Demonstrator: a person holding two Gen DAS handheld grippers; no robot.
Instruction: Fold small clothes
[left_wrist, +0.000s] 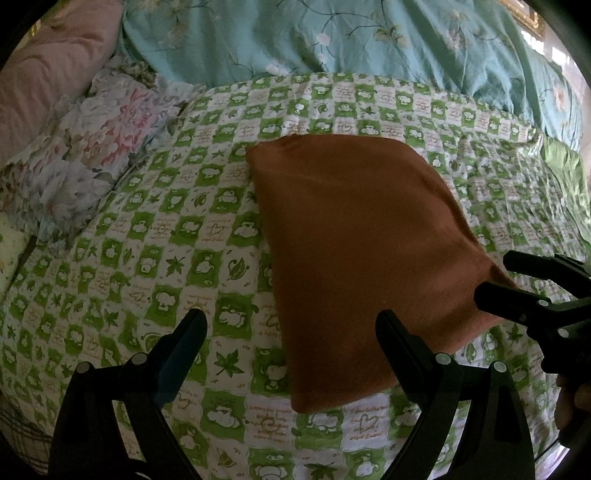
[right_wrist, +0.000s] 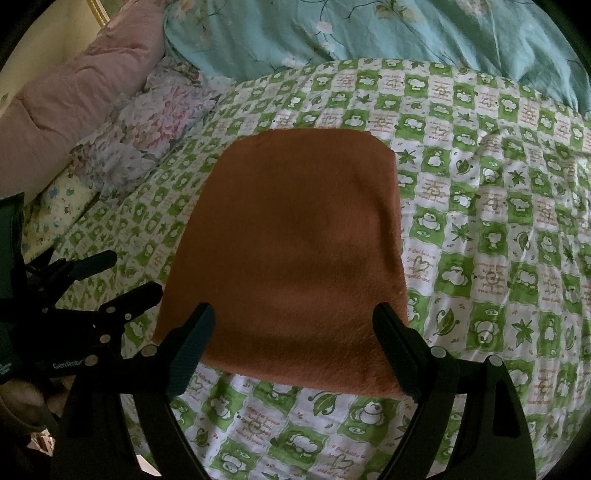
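Here, with both jaw pairs wide and empty, I'd nip the flat rust-brown fleece cloth (right_wrist: 295, 258) at its near corners, right gripper (right_wrist: 293, 323) and left gripper (left_wrist: 291, 332) just above that edge.

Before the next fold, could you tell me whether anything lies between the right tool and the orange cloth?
Nothing visible does: the right tool hangs open over the cloth's near edge; the left tool is off to its side.

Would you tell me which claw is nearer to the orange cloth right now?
Right. The right claw is open and straddles the near edge of the orange cloth. The left claw is also open, but it sits beside the cloth's left edge, mostly over the green checkered bedspread.
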